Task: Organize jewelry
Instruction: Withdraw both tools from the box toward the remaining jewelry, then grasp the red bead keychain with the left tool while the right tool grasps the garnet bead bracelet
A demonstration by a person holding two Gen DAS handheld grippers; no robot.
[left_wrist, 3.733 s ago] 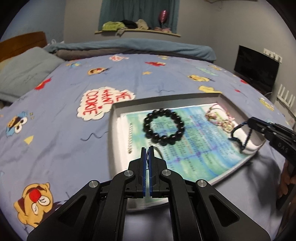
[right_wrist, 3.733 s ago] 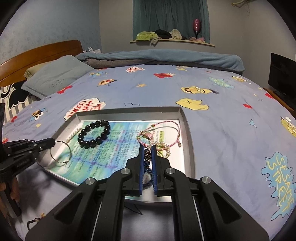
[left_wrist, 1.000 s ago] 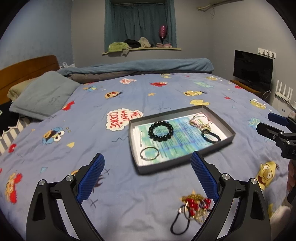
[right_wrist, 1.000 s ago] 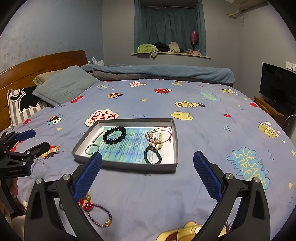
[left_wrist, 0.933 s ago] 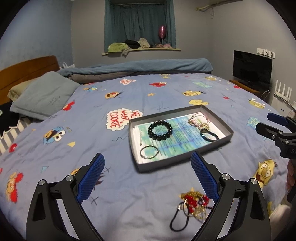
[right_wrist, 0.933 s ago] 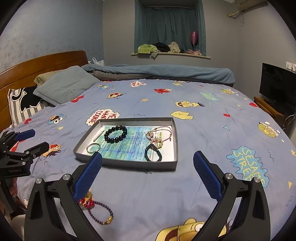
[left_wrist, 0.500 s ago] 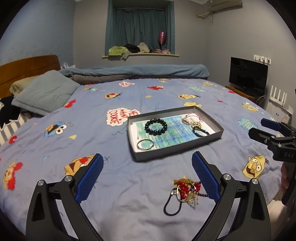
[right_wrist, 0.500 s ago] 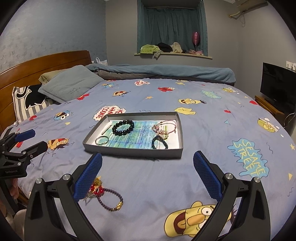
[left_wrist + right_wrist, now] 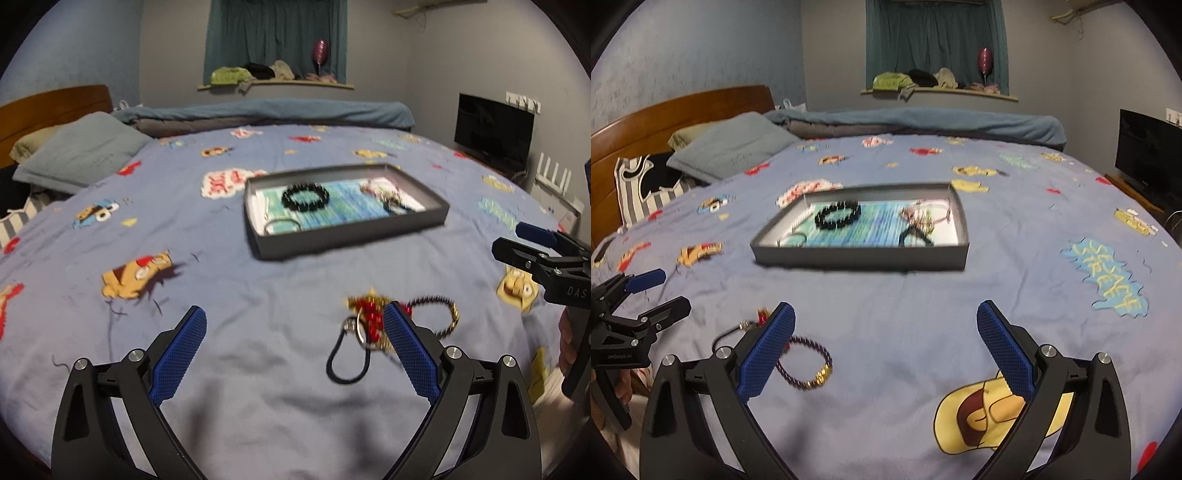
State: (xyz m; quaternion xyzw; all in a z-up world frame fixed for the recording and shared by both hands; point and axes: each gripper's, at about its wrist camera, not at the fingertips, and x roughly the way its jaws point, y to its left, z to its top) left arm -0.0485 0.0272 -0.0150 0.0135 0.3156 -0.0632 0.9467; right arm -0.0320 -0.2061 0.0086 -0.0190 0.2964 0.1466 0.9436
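Frankly, my left gripper (image 9: 293,345) and right gripper (image 9: 884,347) both gape wide, empty, while the tangled charm cluster (image 9: 369,325) and beaded bracelet (image 9: 809,363) lie on the bedspread (image 9: 258,288), well short of the tray (image 9: 347,236) (snagging both is likely). Since 3.7 seconds ago I've backed off the tray and released its pieces.

"DAS" on right gripper (image 9: 532,245) body (cut off) — bedsheet (image 9: 1106,278) print "STREET".
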